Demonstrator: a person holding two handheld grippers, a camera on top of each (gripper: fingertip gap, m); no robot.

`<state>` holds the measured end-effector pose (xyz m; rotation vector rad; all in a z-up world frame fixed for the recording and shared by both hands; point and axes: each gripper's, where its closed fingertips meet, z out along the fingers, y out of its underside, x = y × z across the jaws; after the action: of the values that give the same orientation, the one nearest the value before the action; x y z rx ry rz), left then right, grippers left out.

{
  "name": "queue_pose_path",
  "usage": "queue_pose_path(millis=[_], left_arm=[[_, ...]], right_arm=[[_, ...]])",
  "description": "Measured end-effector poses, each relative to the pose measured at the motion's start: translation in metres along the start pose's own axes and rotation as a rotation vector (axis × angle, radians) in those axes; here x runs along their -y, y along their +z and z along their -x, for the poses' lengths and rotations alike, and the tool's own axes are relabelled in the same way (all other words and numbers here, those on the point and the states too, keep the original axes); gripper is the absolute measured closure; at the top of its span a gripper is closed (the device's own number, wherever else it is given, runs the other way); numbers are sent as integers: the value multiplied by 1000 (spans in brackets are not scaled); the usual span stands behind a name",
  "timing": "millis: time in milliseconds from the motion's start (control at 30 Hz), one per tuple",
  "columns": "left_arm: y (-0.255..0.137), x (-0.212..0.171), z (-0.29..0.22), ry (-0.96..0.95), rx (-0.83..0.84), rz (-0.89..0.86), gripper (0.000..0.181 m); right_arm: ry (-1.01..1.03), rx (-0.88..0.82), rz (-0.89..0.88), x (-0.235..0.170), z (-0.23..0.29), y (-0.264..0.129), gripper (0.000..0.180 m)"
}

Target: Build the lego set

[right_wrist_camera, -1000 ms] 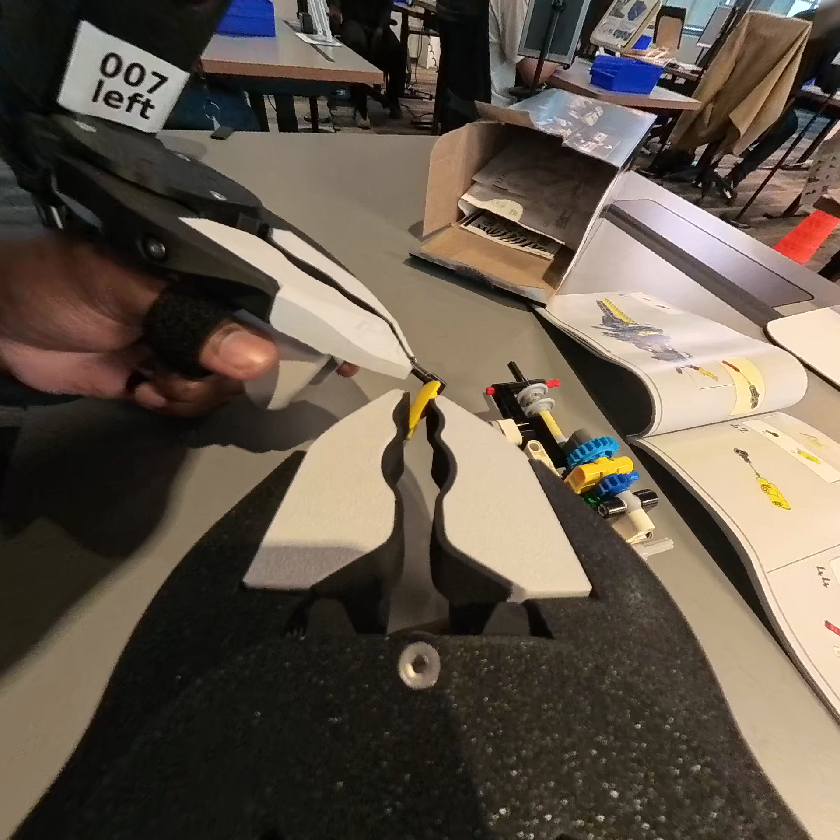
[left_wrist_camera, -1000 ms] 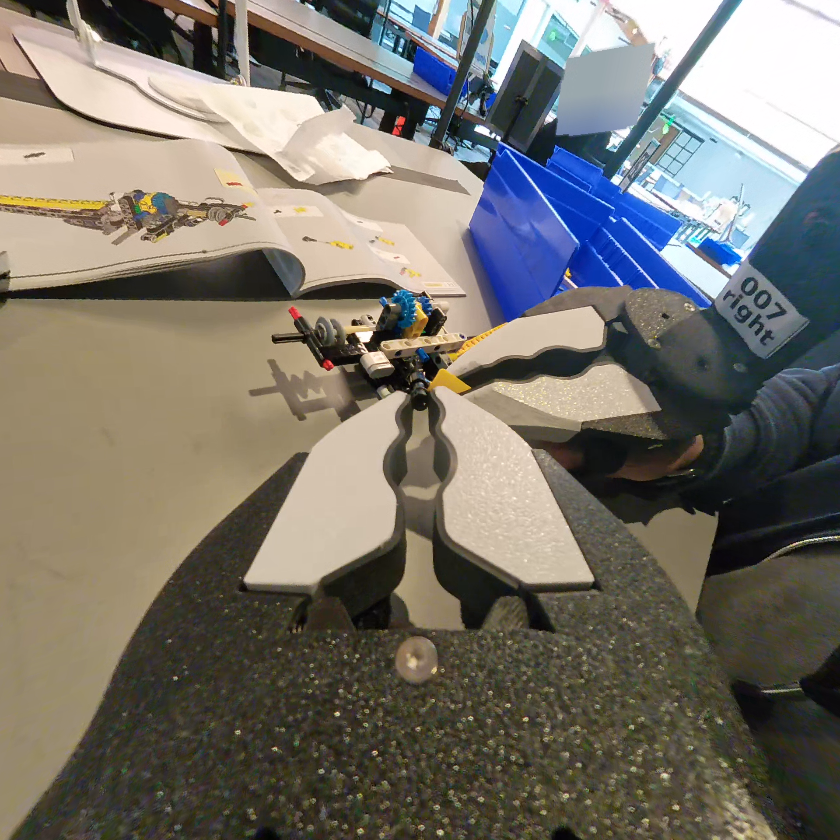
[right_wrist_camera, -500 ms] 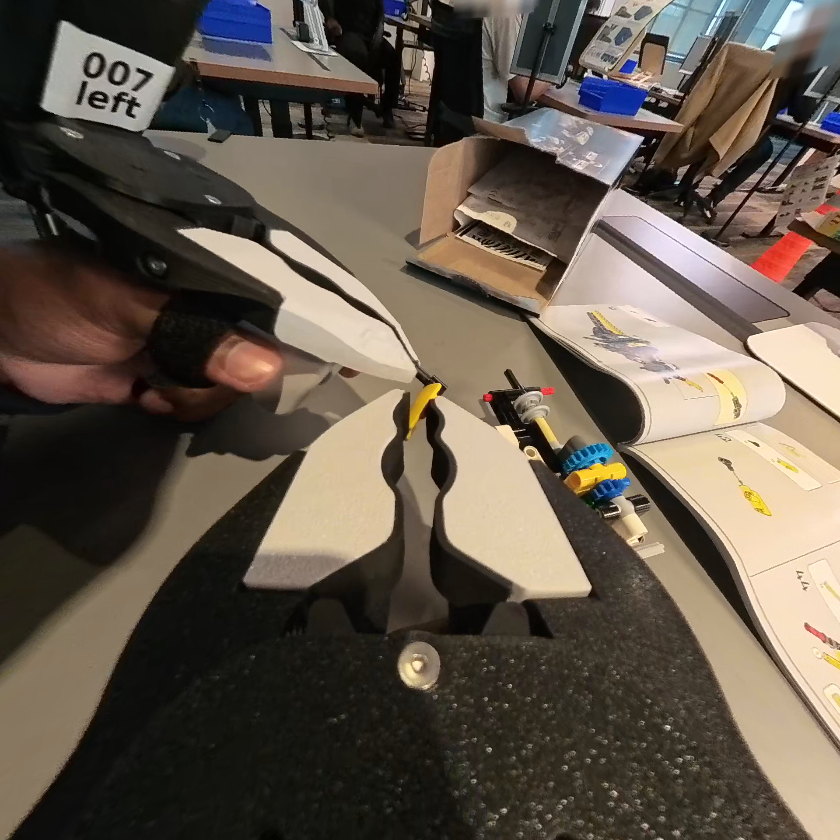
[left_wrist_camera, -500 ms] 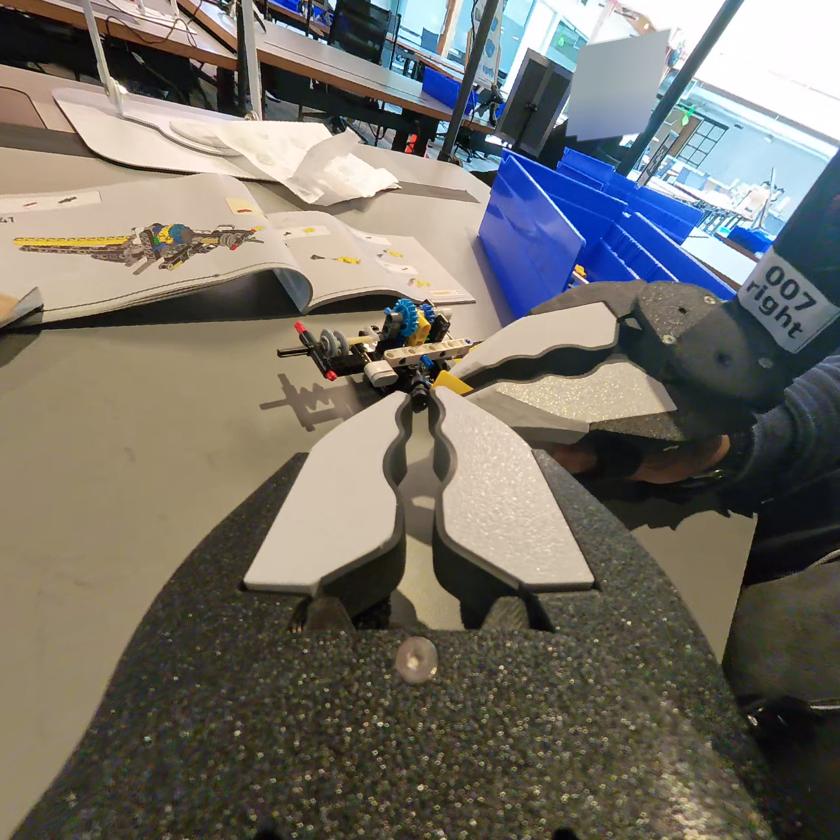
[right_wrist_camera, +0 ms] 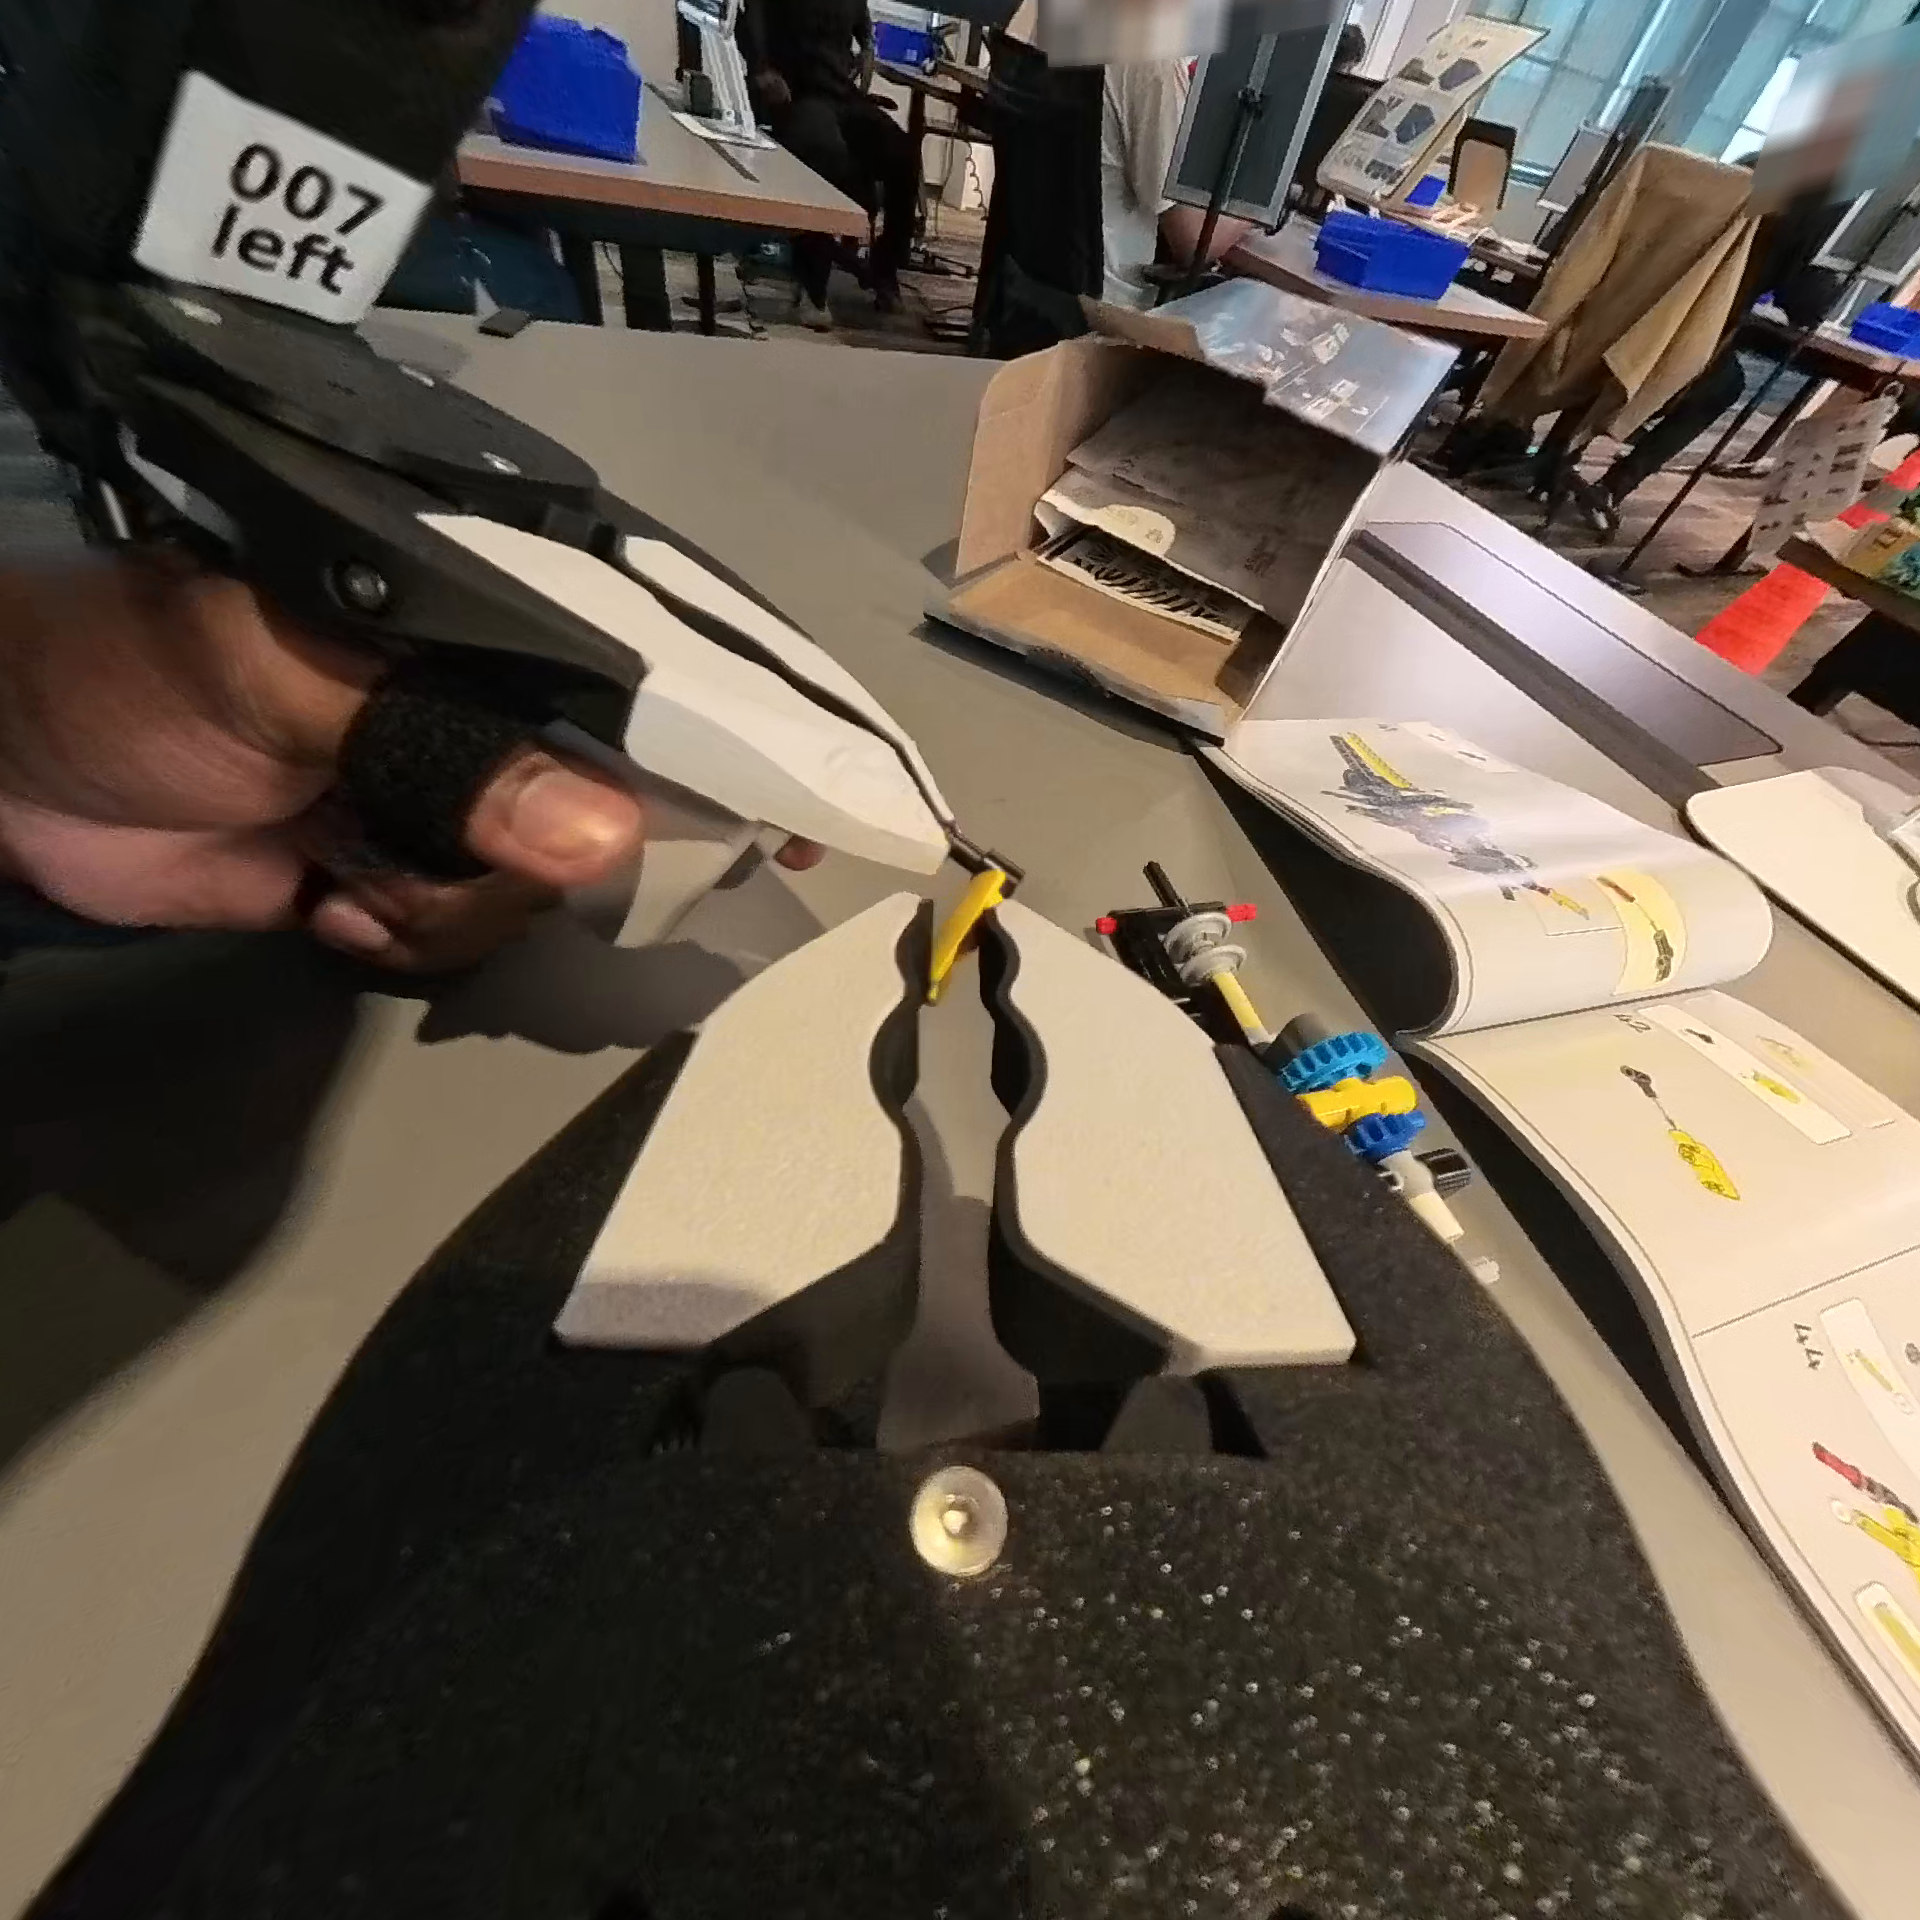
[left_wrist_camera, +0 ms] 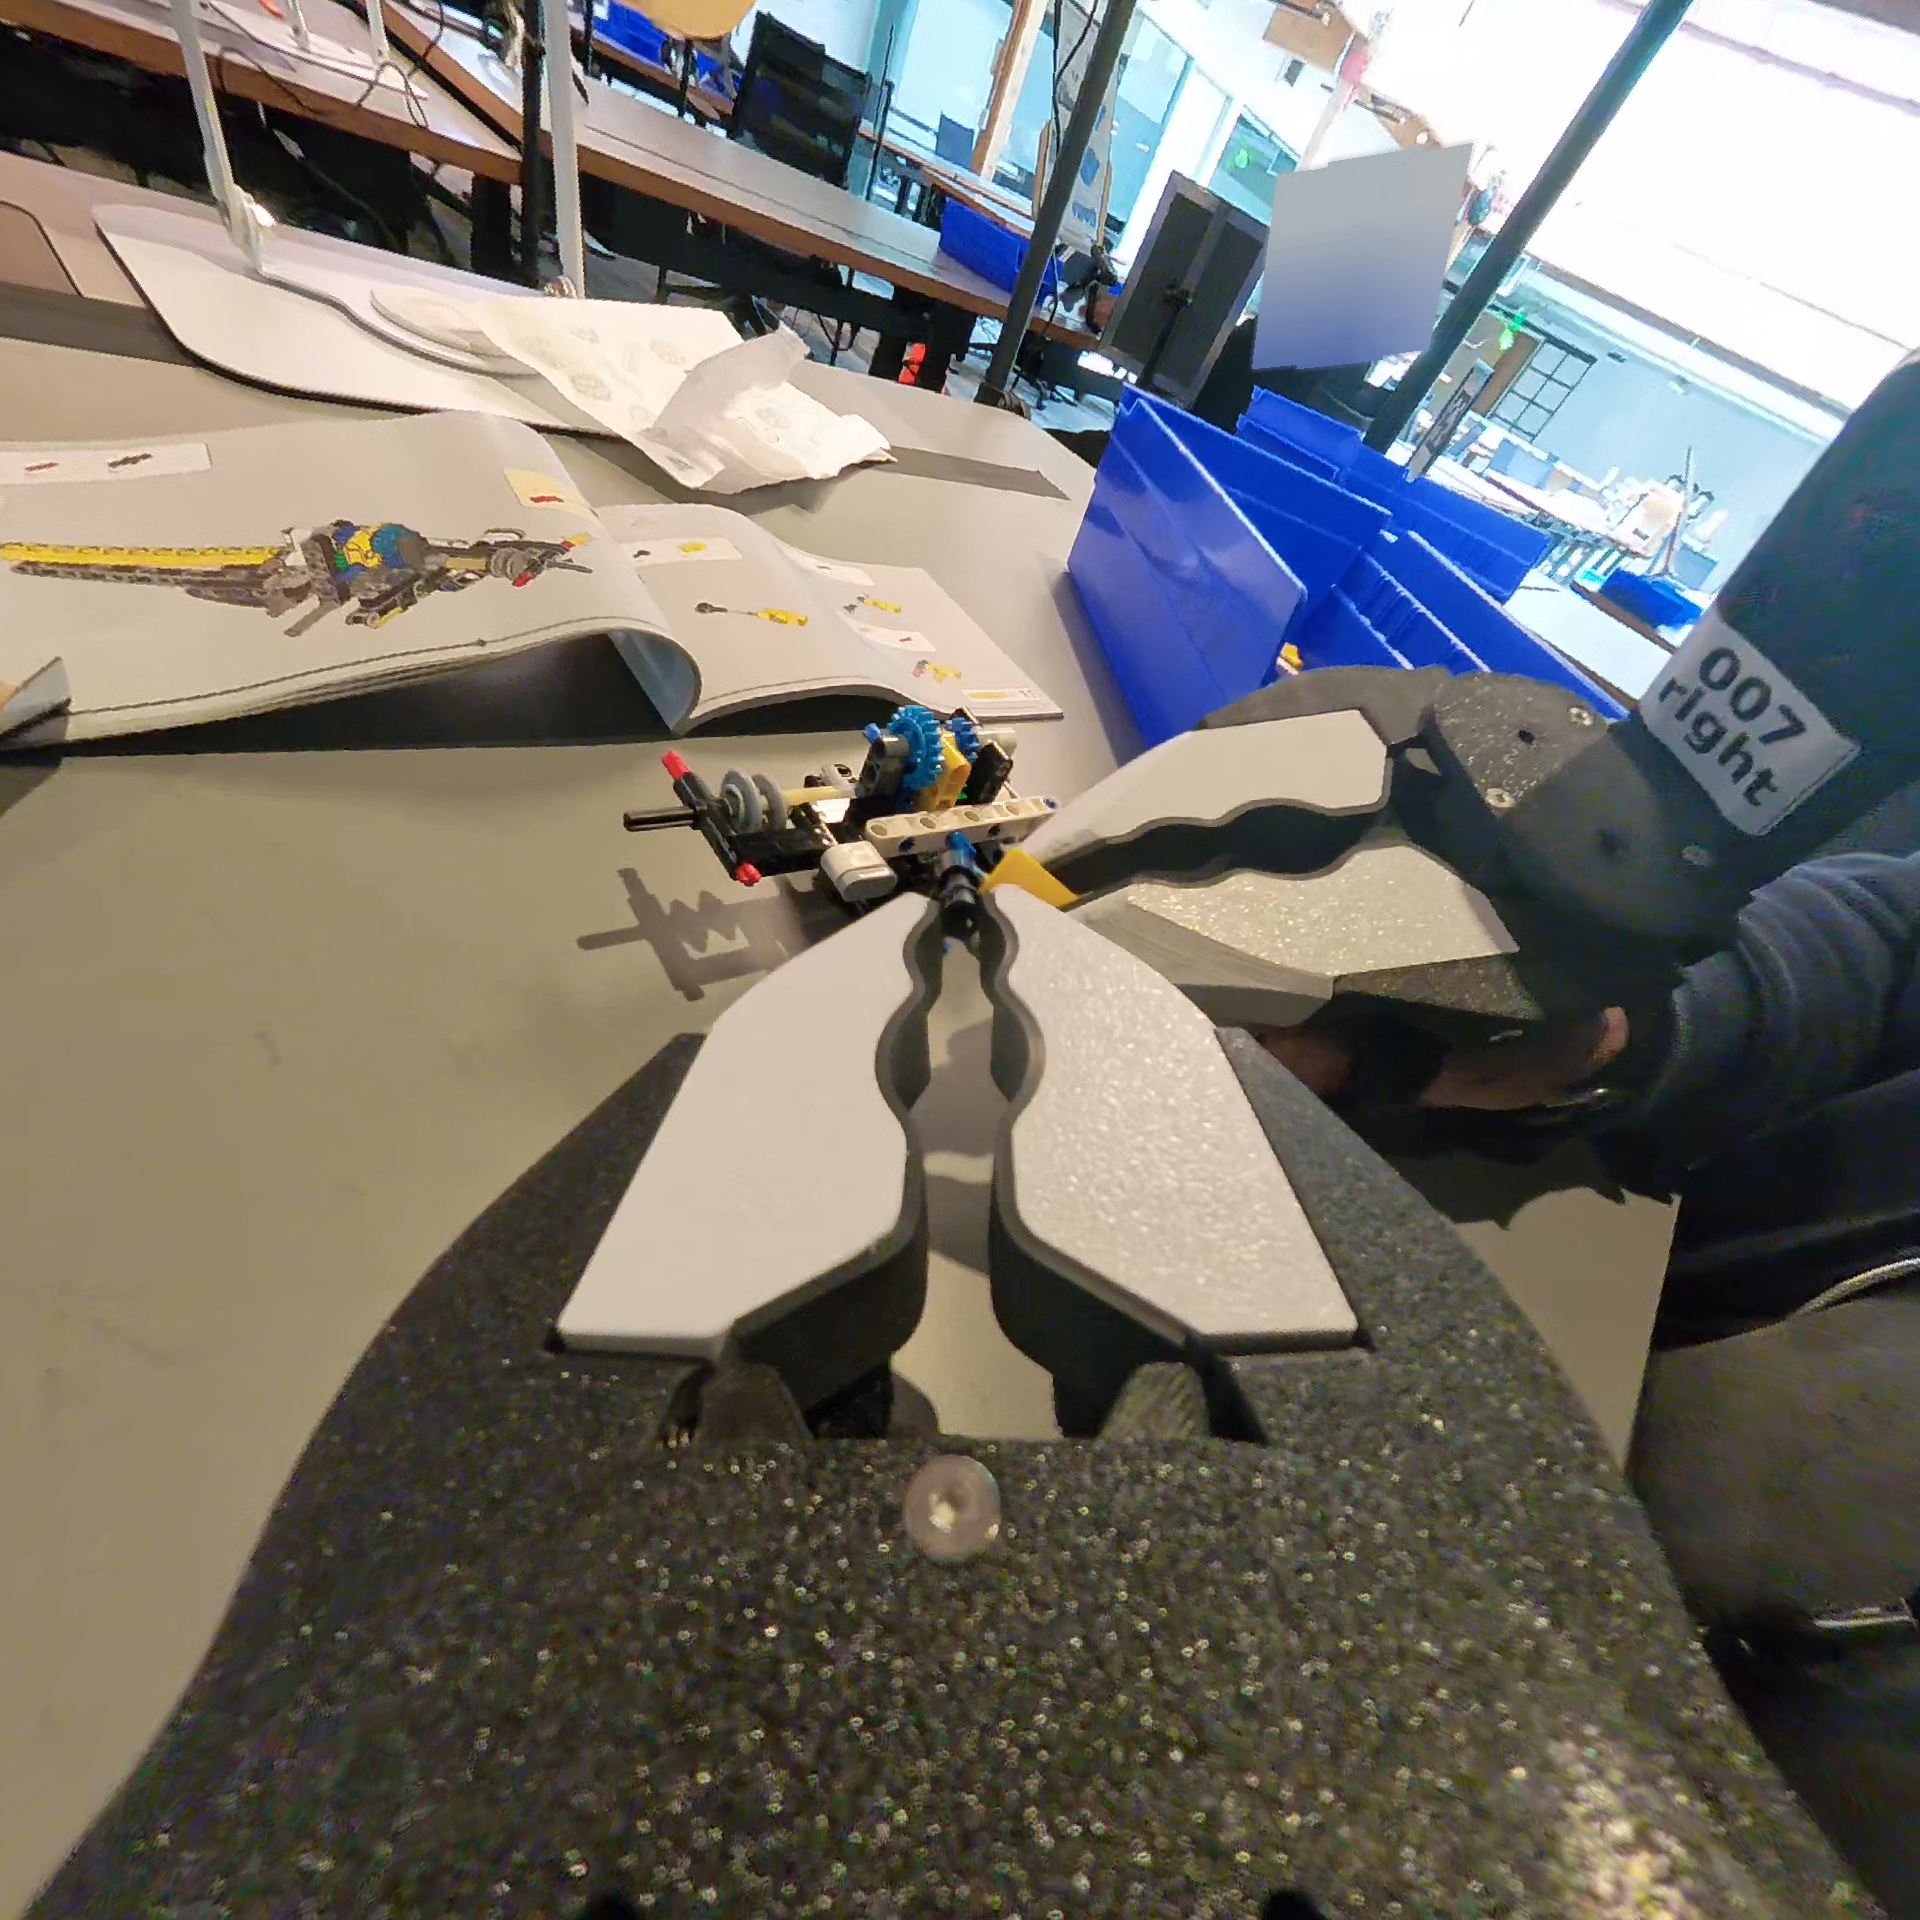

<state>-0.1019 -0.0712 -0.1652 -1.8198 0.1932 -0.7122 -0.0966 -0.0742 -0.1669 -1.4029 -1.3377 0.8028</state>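
My left gripper (left_wrist_camera: 961, 916) is shut on a small black pin (left_wrist_camera: 958, 891). My right gripper (right_wrist_camera: 961, 914) is shut on a yellow curved piece (right_wrist_camera: 958, 930). The two meet tip to tip just above the grey table, and the pin (right_wrist_camera: 987, 860) touches the top end of the yellow piece (left_wrist_camera: 1023, 878). The right gripper (left_wrist_camera: 1049, 862) comes in from the right in the left wrist view. The left gripper (right_wrist_camera: 940, 847) comes in from the left in the right wrist view. The part-built lego assembly (left_wrist_camera: 862, 810) with blue gears lies on the table just beyond; it also shows in the right wrist view (right_wrist_camera: 1299, 1049).
An open instruction booklet (left_wrist_camera: 416, 582) lies behind the assembly; it also shows in the right wrist view (right_wrist_camera: 1558, 935). Blue bins (left_wrist_camera: 1226, 582) stand to the right. An open cardboard box (right_wrist_camera: 1174, 520) stands farther back. A crumpled white bag (left_wrist_camera: 748, 416) lies beyond the booklet. Both grippers' tips are close together, under 4 cm apart.
Both grippers stay shut and tip to tip, the pin against the yellow piece. Both views have shifted a little; the assembly has not moved.
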Motion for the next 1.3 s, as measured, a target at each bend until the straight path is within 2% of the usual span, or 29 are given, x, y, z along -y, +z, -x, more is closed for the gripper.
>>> queue_pose_path(millis=[267,400,567,700,1000,1300], left_arm=[[-3,6,-5,107,18,-56,174],[-1,5,-10,149,1,-50,174],[1,1,-15,168,-21,-27,172],[-6,8,-14,220,-10,-82,173],[-1,2,-11,461,114,-37,175],[-3,5,-12,485,128,-60,181]], right_arm=[[53,-1,42,-3,0,1,154],[30,3,40,-2,3,0,161],[-7,-78,14,1,-9,-4,172],[81,-63,23,-3,-15,-4,172],[164,-49,31,-6,-15,-2,173],[168,-9,12,-4,-11,-2,172]])
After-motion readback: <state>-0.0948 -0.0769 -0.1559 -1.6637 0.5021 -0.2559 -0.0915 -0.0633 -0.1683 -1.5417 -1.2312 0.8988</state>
